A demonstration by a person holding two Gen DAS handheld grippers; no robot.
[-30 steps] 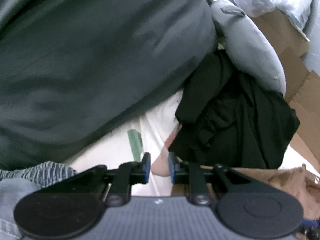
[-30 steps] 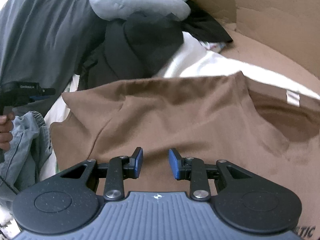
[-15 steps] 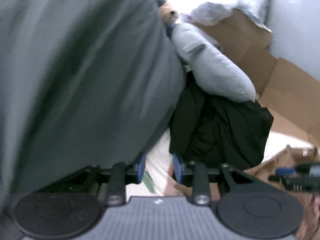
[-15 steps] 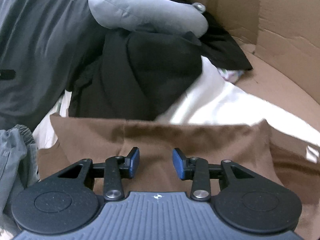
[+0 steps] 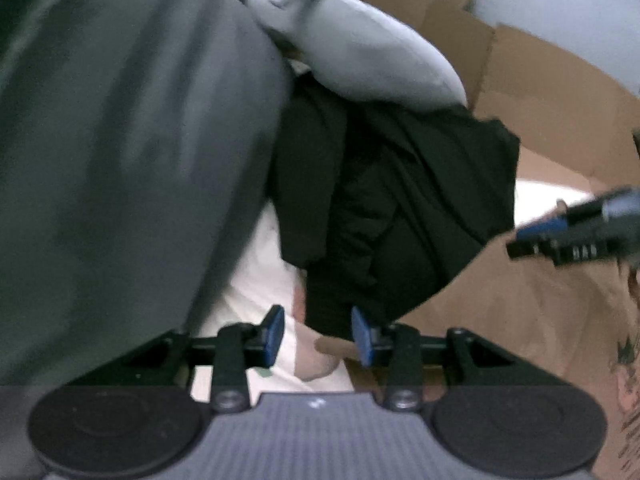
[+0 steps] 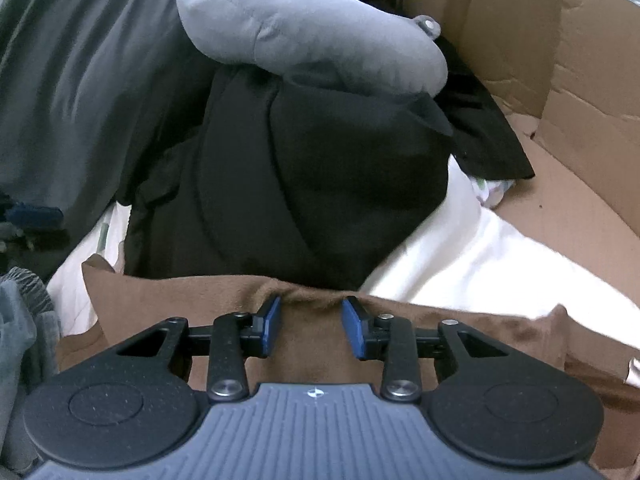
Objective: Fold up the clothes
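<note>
While both grippers' jaws stand apart, the brown garment (image 6: 200, 304) lies spread, its far edge slightly puckered.

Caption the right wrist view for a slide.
Right gripper, jaws open, at the brown garment's edge, black clothes behind.

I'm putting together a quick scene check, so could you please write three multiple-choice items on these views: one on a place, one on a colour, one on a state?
1. Where does the grey pillow lie?
A. on top of the black garment
B. under the brown garment
C. outside the cardboard box

2. What colour are the finger pads of the right tongs?
A. red
B. blue
C. white

3. How do the right tongs stand?
A. shut on the pillow
B. out of view
C. open, over the brown garment's edge

Answers: 1 A, the pillow rests across the black pile. 2 B, both pads show blue. 3 C, a clear gap separates the fingers, brown cloth between them.
</note>
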